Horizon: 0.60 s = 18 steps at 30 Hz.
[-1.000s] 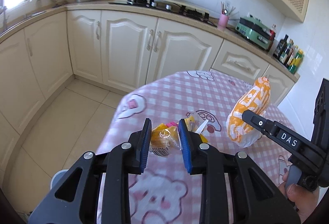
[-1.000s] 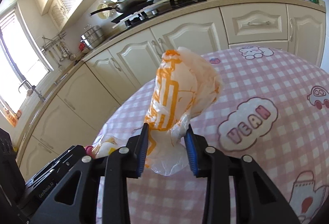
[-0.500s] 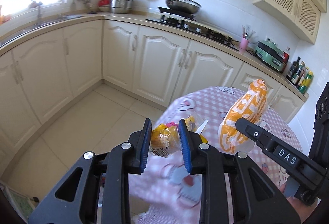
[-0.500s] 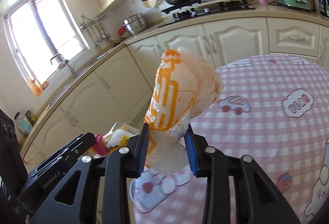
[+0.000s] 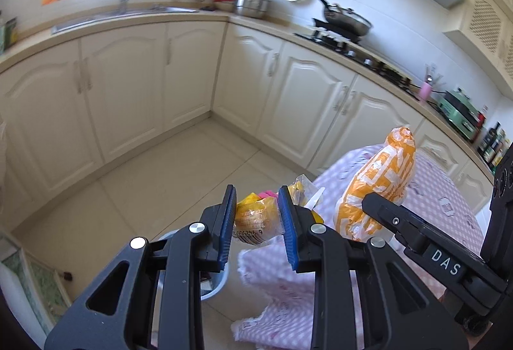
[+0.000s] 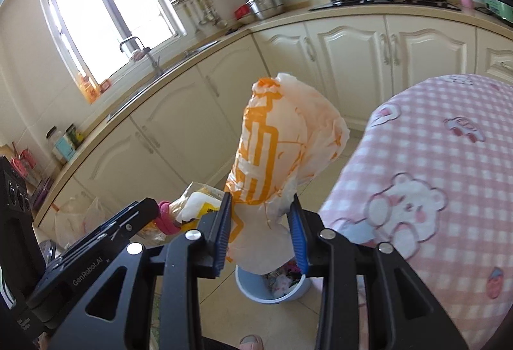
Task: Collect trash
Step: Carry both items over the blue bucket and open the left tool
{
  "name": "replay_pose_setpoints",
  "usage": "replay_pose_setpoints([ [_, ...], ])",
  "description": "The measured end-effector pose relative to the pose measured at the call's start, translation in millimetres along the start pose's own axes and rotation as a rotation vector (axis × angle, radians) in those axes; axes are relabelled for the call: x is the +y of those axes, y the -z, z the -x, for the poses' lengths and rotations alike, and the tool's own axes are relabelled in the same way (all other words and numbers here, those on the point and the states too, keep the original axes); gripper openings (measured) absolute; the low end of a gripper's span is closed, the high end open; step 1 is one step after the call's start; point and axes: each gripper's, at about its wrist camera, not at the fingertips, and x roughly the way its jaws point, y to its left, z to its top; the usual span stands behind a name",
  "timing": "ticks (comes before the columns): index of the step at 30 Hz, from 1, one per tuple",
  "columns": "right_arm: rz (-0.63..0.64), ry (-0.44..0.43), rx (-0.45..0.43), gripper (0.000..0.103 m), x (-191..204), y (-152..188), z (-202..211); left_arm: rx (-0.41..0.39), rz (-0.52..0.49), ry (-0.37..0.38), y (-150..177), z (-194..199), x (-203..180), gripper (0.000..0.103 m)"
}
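My left gripper (image 5: pixel 256 223) is shut on a crumpled clear wrapper bundle (image 5: pixel 256 218) with yellow and pink scraps. It also shows in the right wrist view (image 6: pixel 192 205). My right gripper (image 6: pixel 260 229) is shut on an orange-and-white plastic bag (image 6: pixel 275 141), which stands up above the jaws; the bag shows in the left wrist view too (image 5: pixel 381 183). A light blue trash bin (image 6: pixel 256 290) with trash inside stands on the floor just below the bag. Part of its rim shows below my left gripper (image 5: pixel 218 285).
The table with a pink checked cloth (image 6: pixel 433 173) is to the right; its cloth edge hangs down (image 5: pixel 275 285). Cream kitchen cabinets (image 5: pixel 128 87) line the far walls, with a sink, a stove and a pan (image 5: pixel 346 19) on the counter. The tiled floor (image 5: pixel 160 183) lies between.
Both grippers have swung left, away from the table and out over the floor, each still holding its trash. The blue bin has come into view below them.
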Motion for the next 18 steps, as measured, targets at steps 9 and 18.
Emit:
replay_pose_setpoints([
  [9, 0.047, -0.031, 0.093, 0.033, 37.2, 23.8, -47.3, 0.051, 0.067, -0.101, 13.6, -22.4, 49.9, 0.025],
  [18, 0.081, -0.026, 0.163, 0.033, 53.0, 33.2, -98.2, 0.119, 0.119, -0.148, 26.5, -56.7, 88.0, 0.025],
])
